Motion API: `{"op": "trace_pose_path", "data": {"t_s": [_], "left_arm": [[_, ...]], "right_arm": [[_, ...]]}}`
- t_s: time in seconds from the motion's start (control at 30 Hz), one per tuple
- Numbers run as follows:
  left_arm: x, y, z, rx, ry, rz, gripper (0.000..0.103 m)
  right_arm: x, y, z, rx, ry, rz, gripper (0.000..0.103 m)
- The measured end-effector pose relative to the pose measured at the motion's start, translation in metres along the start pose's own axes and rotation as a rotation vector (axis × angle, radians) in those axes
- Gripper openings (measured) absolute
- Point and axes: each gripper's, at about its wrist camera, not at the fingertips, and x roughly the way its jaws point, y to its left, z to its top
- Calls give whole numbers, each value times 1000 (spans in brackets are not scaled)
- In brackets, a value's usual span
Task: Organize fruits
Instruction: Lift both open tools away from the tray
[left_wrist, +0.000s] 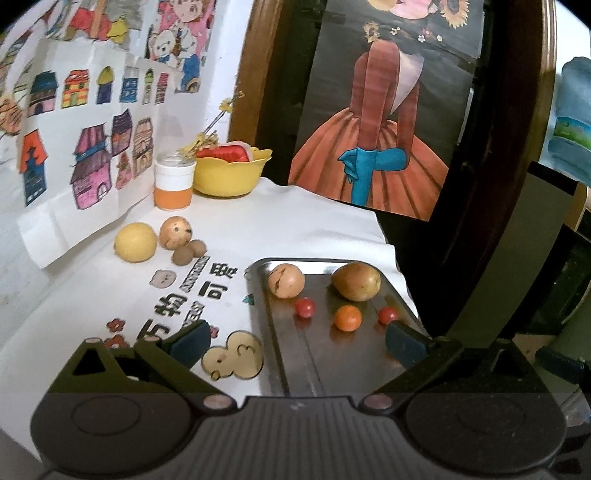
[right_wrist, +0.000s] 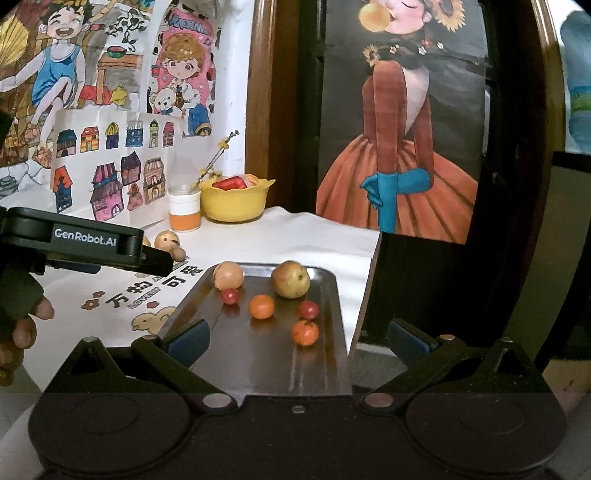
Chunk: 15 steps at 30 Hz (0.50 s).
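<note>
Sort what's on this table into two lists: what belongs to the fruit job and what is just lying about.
Job:
metal tray with six fruits
lemon
spotted fruit
two small brown fruits
left gripper, open
right gripper, open

Lying about:
yellow bowl
orange-and-white jar
drawings

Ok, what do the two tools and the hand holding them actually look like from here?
Both tools are matte black plastic with ribbed bodies, round pivot discs and linkage arms ending in dark blue pads. The left tool shows silver rivets at its joints; seen from the side in the right view, it carries white GenRobot.AI lettering. The right tool matches it. The left hand wears a dark fingerless glove. No cables visible.
</note>
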Motion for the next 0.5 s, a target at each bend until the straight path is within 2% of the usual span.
{"op": "trace_pose_path", "data": {"t_s": [0.27,0.5], "left_arm": [[-13,21,-21,-48,27,34,103],[-20,55,-47,-90,96,120,103]], "right_arm": [[-11,17,-12,20,55,15,102],[-6,40,-31,48,150,60,102]]}}
